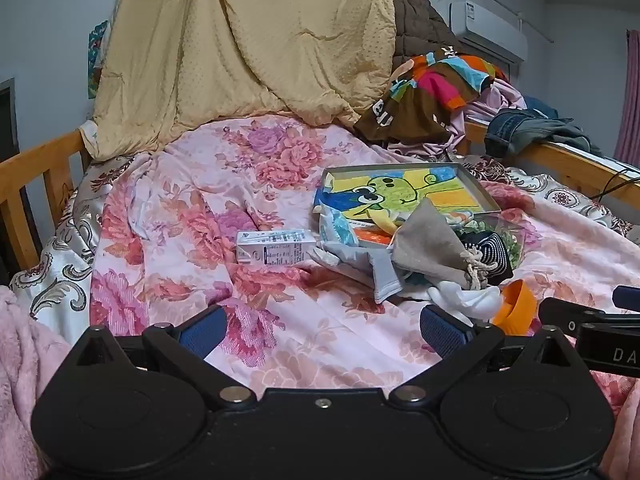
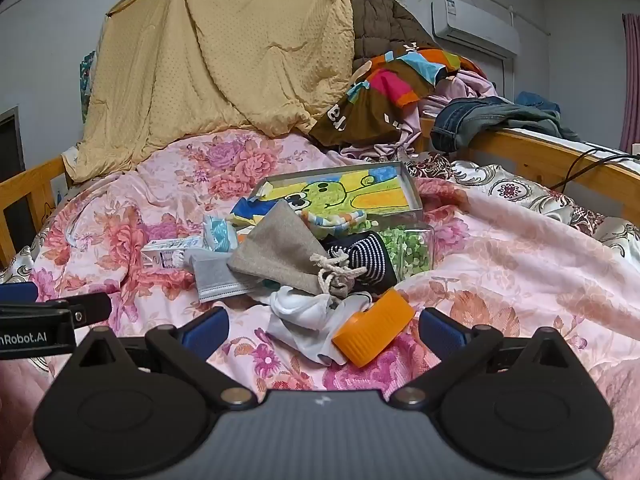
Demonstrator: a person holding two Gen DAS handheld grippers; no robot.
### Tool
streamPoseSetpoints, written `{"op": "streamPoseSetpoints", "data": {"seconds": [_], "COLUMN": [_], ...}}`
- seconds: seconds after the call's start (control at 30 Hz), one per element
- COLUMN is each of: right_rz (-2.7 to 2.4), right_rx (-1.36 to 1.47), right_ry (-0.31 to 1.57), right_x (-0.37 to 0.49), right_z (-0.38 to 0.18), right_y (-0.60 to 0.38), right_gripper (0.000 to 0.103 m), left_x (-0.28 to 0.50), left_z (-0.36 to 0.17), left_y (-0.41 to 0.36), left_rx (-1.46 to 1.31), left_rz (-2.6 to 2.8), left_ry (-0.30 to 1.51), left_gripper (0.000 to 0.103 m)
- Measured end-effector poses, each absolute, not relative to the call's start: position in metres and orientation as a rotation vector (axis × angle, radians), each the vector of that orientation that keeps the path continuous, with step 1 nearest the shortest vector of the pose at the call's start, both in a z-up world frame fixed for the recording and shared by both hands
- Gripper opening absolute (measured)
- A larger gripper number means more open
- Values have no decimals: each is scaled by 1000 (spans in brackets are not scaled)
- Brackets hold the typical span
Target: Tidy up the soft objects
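Note:
A small heap of soft things lies on the floral bedspread (image 1: 200,208): a grey drawstring pouch (image 2: 280,254), a striped navy sock (image 2: 370,254), a white cloth (image 2: 308,312), a grey face mask (image 2: 218,276) and a blue-white packet (image 2: 218,236). The pouch (image 1: 428,244) and white cloth (image 1: 468,300) sit right of centre in the left wrist view. My left gripper (image 1: 322,332) is open over bare bedspread, left of the heap. My right gripper (image 2: 324,332) is open, with the white cloth and an orange cap (image 2: 372,334) lying between its fingers, untouched.
A framed frog drawing (image 2: 344,194) lies behind the heap, a white carton (image 1: 272,248) to its left, a clear box of green bits (image 2: 408,248) to its right. A yellow quilt (image 1: 240,48) and piled clothes (image 1: 432,88) fill the head end. Wooden rails (image 2: 552,156) run along both sides.

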State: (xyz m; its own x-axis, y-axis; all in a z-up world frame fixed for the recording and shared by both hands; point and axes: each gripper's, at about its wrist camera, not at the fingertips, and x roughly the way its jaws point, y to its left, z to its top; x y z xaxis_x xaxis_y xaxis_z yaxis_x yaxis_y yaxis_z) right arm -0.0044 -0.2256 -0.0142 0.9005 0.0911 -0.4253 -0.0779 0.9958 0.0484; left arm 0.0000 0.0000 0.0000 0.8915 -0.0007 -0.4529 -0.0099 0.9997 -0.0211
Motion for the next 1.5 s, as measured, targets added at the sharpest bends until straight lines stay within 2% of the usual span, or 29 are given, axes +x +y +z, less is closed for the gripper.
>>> {"op": "streamPoseSetpoints", "data": {"seconds": [1.5], "right_rz": [91], "right_rx": [33], "right_ry": [460], "right_x": [-1], "right_z": [-19], "right_y": [-224], "right_gripper": [103], "left_x": [0], "left_z": [0], "left_y": [0], "left_rx": [-45], "left_rz": [-13], "left_ry": [483], "left_gripper": [102]}}
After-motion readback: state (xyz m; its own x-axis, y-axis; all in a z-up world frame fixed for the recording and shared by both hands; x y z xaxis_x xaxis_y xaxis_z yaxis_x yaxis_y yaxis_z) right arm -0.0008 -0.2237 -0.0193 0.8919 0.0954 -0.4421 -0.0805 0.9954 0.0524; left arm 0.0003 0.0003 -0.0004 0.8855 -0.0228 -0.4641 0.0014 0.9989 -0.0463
